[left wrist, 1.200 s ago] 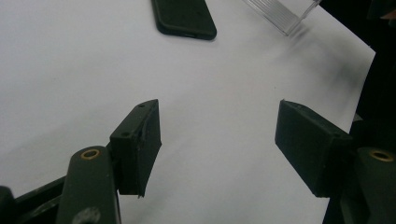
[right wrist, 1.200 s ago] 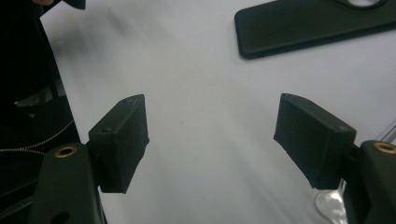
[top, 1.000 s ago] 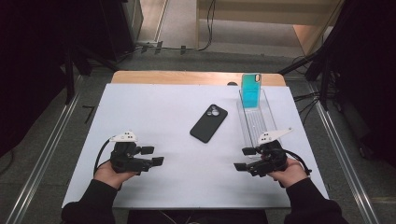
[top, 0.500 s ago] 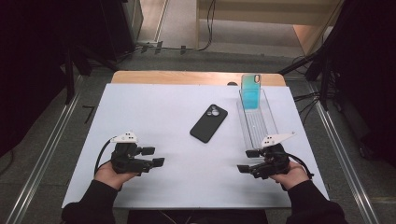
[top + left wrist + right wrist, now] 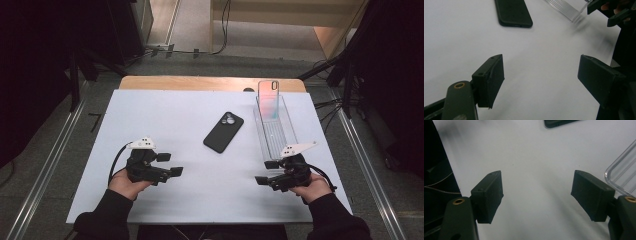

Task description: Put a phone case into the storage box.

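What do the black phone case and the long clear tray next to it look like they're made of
The black phone case looks like matte silicone or soft plastic: it is dull, with no glare. The clear tray looks like hard, glossy acrylic or similar plastic: the table shows through it, its ribs and edges catching light.

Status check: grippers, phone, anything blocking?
Left gripper and right gripper open, empty, low over the table. Phone flat, untouched, between them. Clear rack beside the right gripper; path clear.

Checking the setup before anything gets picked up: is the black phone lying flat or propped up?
Flat. The black phone lies camera side up on the white table, apart from the clear tray.
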